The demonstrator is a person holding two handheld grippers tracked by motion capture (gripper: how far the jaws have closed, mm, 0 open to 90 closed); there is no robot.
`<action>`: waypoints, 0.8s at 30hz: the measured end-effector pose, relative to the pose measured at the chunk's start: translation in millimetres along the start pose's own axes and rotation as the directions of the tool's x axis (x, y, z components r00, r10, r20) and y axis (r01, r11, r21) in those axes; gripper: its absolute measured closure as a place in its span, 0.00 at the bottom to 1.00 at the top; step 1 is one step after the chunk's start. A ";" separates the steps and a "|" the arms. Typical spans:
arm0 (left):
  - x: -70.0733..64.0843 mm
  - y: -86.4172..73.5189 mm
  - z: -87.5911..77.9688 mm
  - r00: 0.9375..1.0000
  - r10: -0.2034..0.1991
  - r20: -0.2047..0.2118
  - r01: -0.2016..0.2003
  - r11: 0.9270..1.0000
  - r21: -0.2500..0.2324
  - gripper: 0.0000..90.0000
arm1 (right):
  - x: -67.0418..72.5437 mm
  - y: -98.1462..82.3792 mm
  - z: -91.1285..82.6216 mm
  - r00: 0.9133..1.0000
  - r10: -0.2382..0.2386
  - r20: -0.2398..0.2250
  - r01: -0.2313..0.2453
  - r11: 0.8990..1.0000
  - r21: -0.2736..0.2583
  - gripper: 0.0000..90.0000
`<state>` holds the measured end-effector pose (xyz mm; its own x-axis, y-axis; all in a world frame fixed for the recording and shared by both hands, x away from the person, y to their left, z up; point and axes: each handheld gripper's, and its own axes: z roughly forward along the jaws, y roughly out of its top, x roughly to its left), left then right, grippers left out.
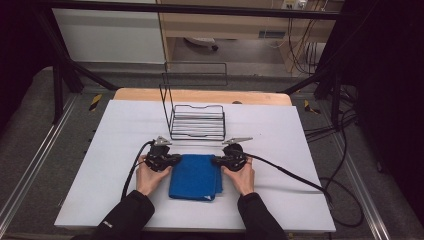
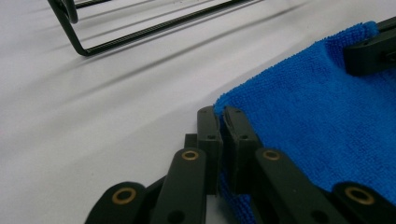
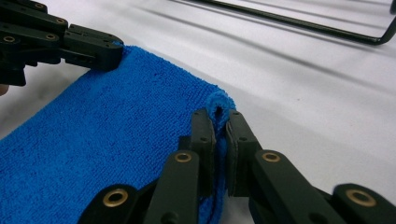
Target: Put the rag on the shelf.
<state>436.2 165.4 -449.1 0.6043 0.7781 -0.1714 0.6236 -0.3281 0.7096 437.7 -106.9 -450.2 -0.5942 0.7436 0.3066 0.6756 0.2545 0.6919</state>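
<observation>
While flat on table, blue cloth (image 1: 196, 176) far corners pinched: left gripper (image 2: 222, 135) fingers clamped on one, right gripper (image 3: 220, 135) on other.

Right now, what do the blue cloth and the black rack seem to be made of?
Cloth: probably microfibre or terry, soft and matt; the right gripper view shows a fine looped pile and a limp folded edge. Rack: seemingly thin metal wire with a smooth black coating; its rods are slim, bent at the corners and slightly glossy. Whether paint or plastic covers them, I cannot tell.
</observation>
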 end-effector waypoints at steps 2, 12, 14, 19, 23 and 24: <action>-0.7 0.2 -1.7 1.000 0.005 -0.003 -0.005 1.000 0.000 0.96 | 0.6 0.8 -1.6 1.000 0.003 -0.005 -0.003 1.000 -0.009 0.94; -1.5 2.8 -15.6 1.000 0.006 0.004 -0.006 0.999 -0.046 0.96 | 4.5 2.5 -8.8 1.000 -0.007 -0.023 0.006 0.998 -0.055 0.94; -1.5 3.2 -18.9 1.000 0.010 0.005 -0.010 0.998 -0.055 0.96 | 5.4 2.5 -10.3 0.999 -0.012 -0.031 0.010 0.998 -0.066 0.94; -2.6 4.1 -28.0 1.000 0.010 0.025 -0.008 0.997 -0.080 0.96 | 8.9 3.2 -17.0 0.999 -0.020 -0.040 0.016 0.995 -0.097 0.94; -4.0 4.3 -33.8 0.999 0.014 0.034 -0.010 0.996 -0.089 0.96 | 11.6 4.3 -22.9 0.999 -0.021 -0.050 0.015 0.993 -0.117 0.94; -4.3 4.4 -35.0 0.999 0.013 0.036 -0.010 0.996 -0.091 0.96 | 12.1 4.3 -24.0 0.998 -0.024 -0.052 0.017 0.992 -0.124 0.94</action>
<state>419.0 179.3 -421.4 0.6302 0.7537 -0.1866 0.5697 -0.2856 0.7706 423.0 -111.6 -427.8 -0.6321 0.7041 0.3236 0.6060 0.1890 0.7727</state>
